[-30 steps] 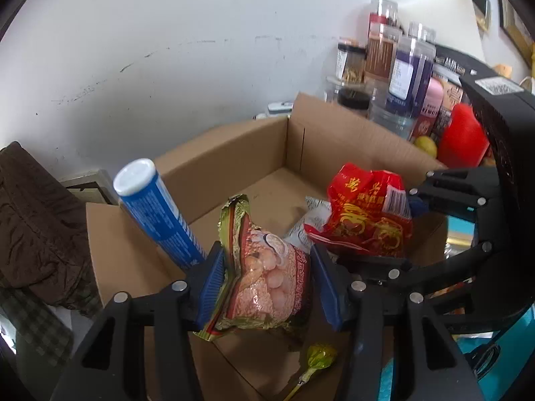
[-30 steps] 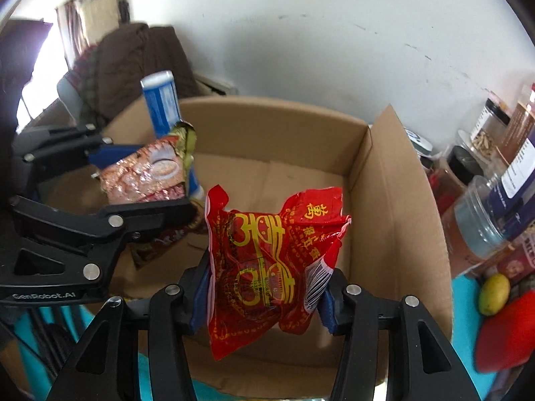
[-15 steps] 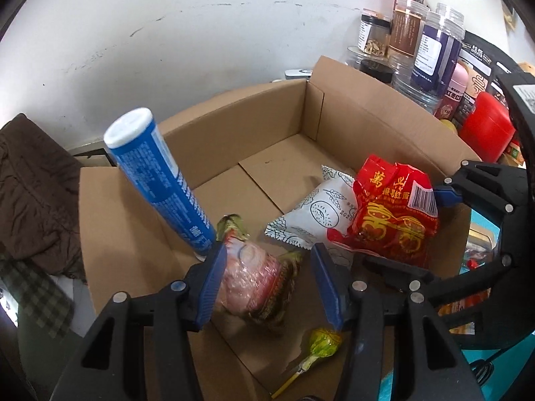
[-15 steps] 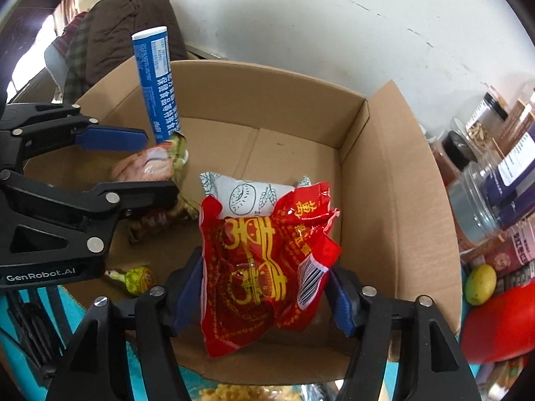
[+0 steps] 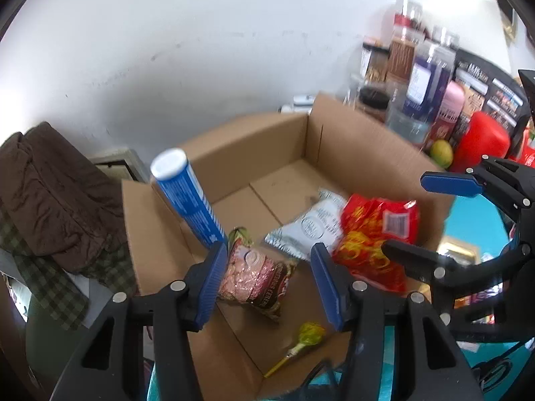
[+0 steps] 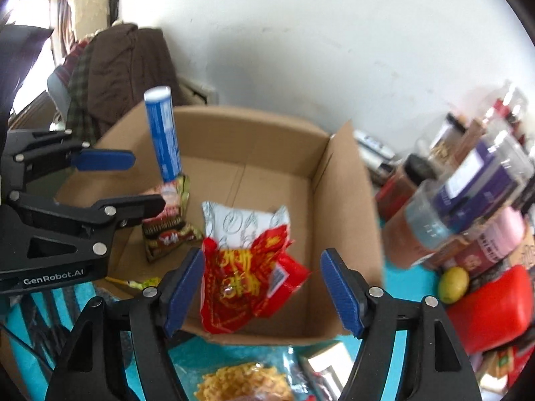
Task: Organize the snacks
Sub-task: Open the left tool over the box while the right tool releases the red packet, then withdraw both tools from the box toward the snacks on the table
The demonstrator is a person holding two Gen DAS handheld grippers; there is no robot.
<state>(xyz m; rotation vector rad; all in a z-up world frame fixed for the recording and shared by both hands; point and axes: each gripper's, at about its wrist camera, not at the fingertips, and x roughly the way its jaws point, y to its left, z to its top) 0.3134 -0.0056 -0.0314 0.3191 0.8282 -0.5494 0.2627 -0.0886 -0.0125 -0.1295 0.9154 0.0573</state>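
Observation:
An open cardboard box (image 5: pixel 254 147) (image 6: pixel 254 140) holds a leaning blue tube (image 5: pixel 187 200) (image 6: pixel 164 140), a pink snack packet (image 5: pixel 254 274) (image 6: pixel 167 224), a white packet (image 5: pixel 311 230) (image 6: pixel 240 224), a red packet (image 5: pixel 371 234) (image 6: pixel 247 280) and a yellow lollipop (image 5: pixel 309 332) (image 6: pixel 147 282). My left gripper (image 5: pixel 267 257) (image 6: pixel 145 180) hangs open above the pink packet, which lies on the box floor. Above the red packet, my right gripper (image 6: pixel 263 257) (image 5: pixel 406 214) has its jaws opening. The red packet rests in the box, partly on the white one, and no pad touches it.
Jars and bottles (image 5: pixel 424 77) (image 6: pixel 468 183) crowd the right beside the box, with a red container (image 5: pixel 481 140) (image 6: pixel 491 307) and a yellow-green fruit (image 5: pixel 441 152) (image 6: pixel 453 284). A brown garment (image 5: pixel 50 193) (image 6: pixel 117 67) lies left. A yellow snack bag (image 6: pixel 247 381) sits on the teal surface in front.
The left gripper let go of the pink packet, which dropped to the box floor. The right gripper opened and the red packet fell into the box. Both grippers rose.

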